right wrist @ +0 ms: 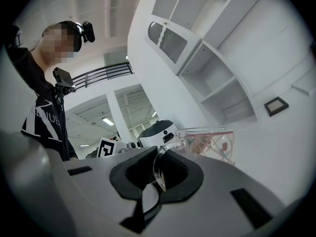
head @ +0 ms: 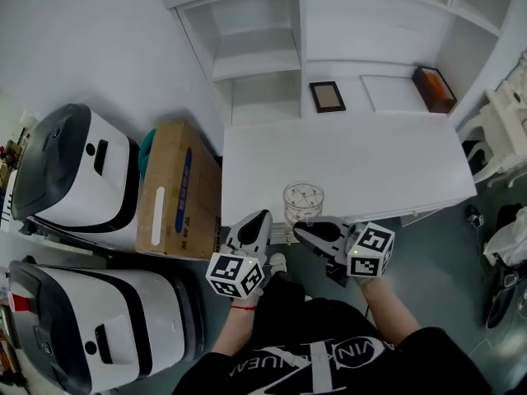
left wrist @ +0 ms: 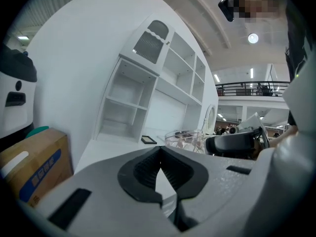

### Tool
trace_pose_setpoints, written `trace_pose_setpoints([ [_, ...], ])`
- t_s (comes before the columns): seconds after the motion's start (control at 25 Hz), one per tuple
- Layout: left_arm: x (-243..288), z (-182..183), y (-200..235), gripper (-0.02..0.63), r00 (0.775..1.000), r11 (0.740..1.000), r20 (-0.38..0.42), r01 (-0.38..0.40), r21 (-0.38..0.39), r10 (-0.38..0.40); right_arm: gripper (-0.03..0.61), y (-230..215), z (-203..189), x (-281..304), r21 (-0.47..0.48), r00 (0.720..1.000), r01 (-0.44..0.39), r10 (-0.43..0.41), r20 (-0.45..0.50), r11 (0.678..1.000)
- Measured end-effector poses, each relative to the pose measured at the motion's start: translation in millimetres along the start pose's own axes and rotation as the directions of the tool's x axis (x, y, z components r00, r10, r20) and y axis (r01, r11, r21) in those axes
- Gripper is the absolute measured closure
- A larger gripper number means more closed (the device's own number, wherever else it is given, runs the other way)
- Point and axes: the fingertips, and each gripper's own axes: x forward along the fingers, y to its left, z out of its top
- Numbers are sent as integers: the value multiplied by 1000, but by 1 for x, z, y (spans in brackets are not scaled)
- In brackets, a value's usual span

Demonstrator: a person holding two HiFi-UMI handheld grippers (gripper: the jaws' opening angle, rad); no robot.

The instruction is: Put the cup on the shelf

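Two grippers hang at the near edge of the white table (head: 370,163): your right gripper (head: 300,230) is clenched on the handle of the clear patterned glass cup (head: 303,200) standing there, apparently to carry it to the white shelf unit (head: 255,64), while your left gripper (head: 263,216) is closed and empty.

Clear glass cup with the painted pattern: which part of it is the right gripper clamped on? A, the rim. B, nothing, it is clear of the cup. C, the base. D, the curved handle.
D: in the right gripper view the right gripper has its jaws shut on the curved handle of the clear glass cup.
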Motion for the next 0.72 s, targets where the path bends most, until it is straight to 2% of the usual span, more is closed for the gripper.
trace_pose_setpoints([
  [0.72,83,29,106,608,992,993,-48,117,-25,-118,560,-97,42,97,34,993,115,-117,35,993],
])
